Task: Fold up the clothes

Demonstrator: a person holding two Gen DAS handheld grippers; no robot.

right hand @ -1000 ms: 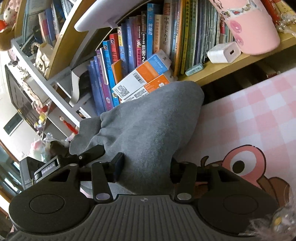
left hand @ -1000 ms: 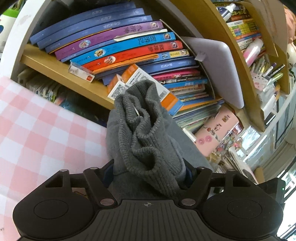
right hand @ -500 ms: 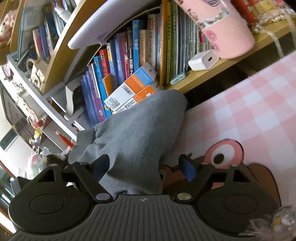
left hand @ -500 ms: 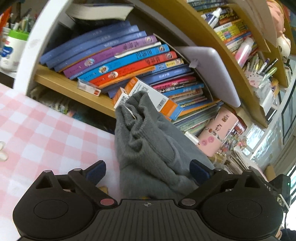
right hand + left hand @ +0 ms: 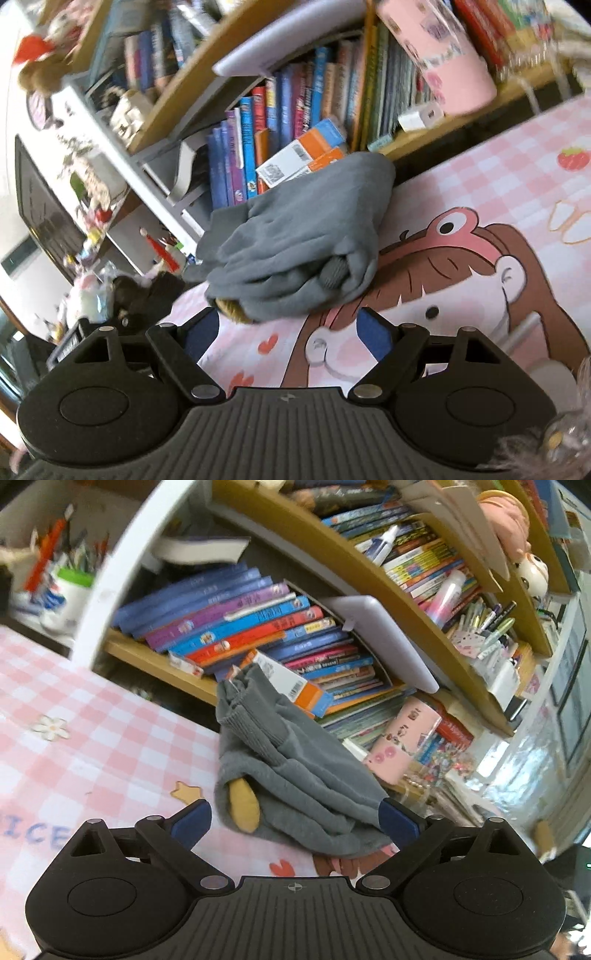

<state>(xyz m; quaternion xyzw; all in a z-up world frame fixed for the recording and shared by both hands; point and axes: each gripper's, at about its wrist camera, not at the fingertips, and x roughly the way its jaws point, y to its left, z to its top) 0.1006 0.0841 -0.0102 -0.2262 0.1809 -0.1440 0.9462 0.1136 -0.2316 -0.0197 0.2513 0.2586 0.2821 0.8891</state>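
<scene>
On the desk (image 5: 92,738) with its pink checked cartoon cloth, our bunched grey knit garment (image 5: 295,775) lies loose against the crammed wooden bookshelf (image 5: 155,661). We've got left gripper (image 5: 295,821) and right gripper (image 5: 286,330) fingers spread wide, clamping nothing, probably so the fold can settle.

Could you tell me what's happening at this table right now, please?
A person with a two-finger gripper in each hand is folding clothes. A grey knit garment lies bundled on the pink checked tablecloth, its far end up against the bookshelf. Both the left gripper and the right gripper are open with nothing clamped; the bundle sits just ahead of their fingertips. A tan patch peeks out of the folds. So the garment lies released, folded into a compact heap.
</scene>
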